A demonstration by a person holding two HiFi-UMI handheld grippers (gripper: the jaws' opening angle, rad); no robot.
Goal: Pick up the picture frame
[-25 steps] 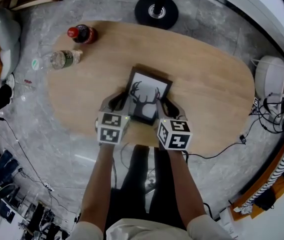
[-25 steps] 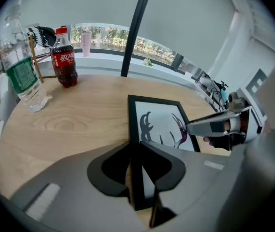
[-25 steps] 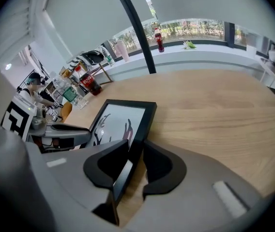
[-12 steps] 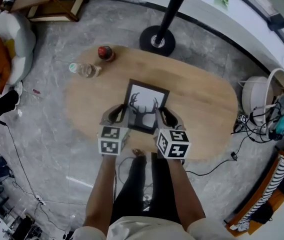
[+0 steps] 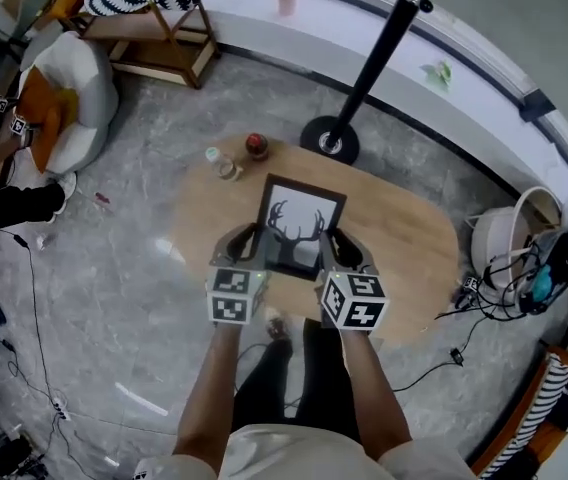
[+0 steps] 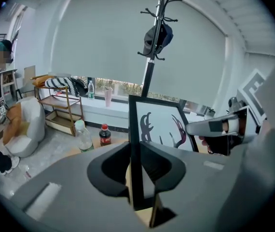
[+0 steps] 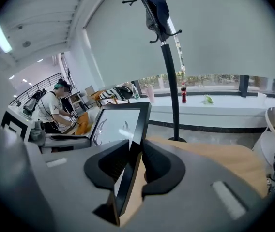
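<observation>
The black picture frame (image 5: 299,226) with a deer-antler print hangs above the oval wooden table (image 5: 404,238), held from both sides. My left gripper (image 5: 247,244) is shut on its left edge, and that edge (image 6: 134,144) runs upright between the pads. My right gripper (image 5: 336,248) grips the right edge (image 7: 136,129). Its jaws have just been closing further, with the frame between them. In the left gripper view the antler print (image 6: 159,127) faces the camera and the other gripper's finger (image 6: 215,127) shows beside it.
A clear water bottle (image 5: 226,165) and a cola bottle (image 5: 256,146) stand at the table's far left end. A coat stand's base (image 5: 329,139) sits behind the table. A white armchair (image 5: 69,108) and a wooden rack (image 5: 154,28) are far left, cables (image 5: 524,288) right.
Both grippers have risen with the frame between them. The table and bottles have dropped away and look smaller, and more floor shows around them.
</observation>
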